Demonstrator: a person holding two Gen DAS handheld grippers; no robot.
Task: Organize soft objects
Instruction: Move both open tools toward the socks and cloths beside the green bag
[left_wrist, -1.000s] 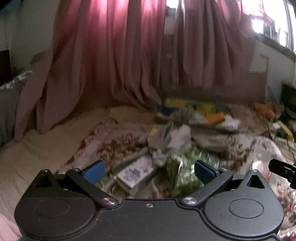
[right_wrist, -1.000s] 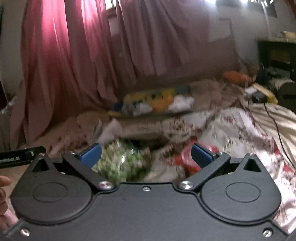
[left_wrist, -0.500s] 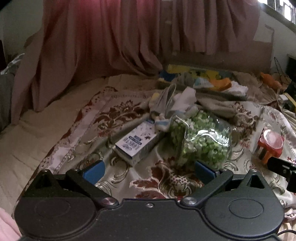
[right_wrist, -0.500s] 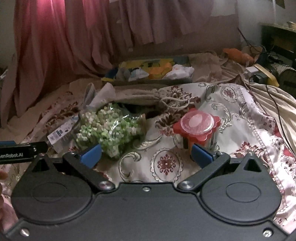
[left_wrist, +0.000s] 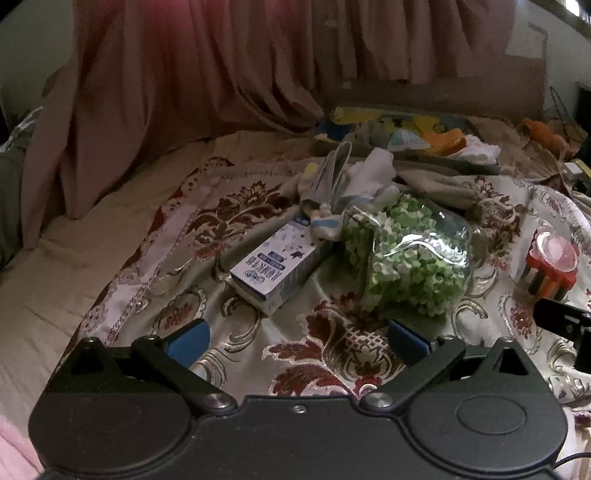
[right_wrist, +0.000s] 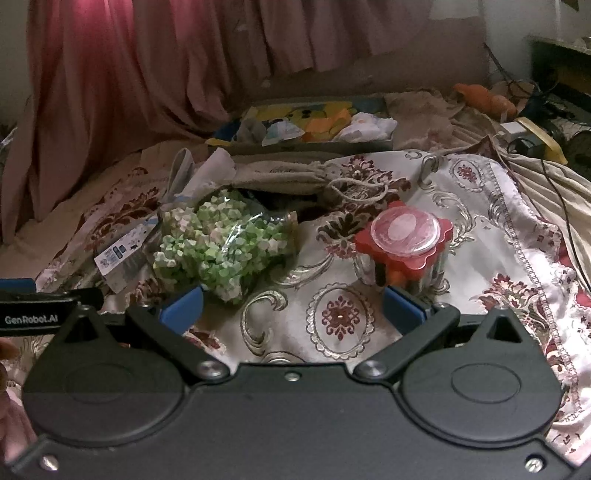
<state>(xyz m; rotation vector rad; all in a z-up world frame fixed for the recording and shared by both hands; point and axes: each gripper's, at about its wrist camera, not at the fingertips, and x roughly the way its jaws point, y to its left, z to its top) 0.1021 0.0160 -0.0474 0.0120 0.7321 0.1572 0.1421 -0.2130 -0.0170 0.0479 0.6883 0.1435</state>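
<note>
On a bed spread with a cream brocade cloth patterned in dark red, the things lie in a loose row. Farthest left is a long white-and-blue printed carton, lying flat and angled toward a small heap of pale grey and white folded cloths just behind it. Next comes a clear plastic bag stuffed with small green and white soft pieces, its near end close to the carton; behind it lies a beige drawstring fabric pouch. Well behind those sits a shallow tray of bright yellow, orange and white soft items, at the foot of the pink curtains. To the right of the bag stands a small clear jar with a scalloped red lid, apart from it. The left gripper hangs with its blue tips spread wide and empty, short of the carton and bag; the right gripper is likewise spread and holds nothing, between bag and jar. This reads as the approach before a first pick. The bag looks the likeliest target; it will sag and slip, so a bite on a gathered fold should serve best.
</note>
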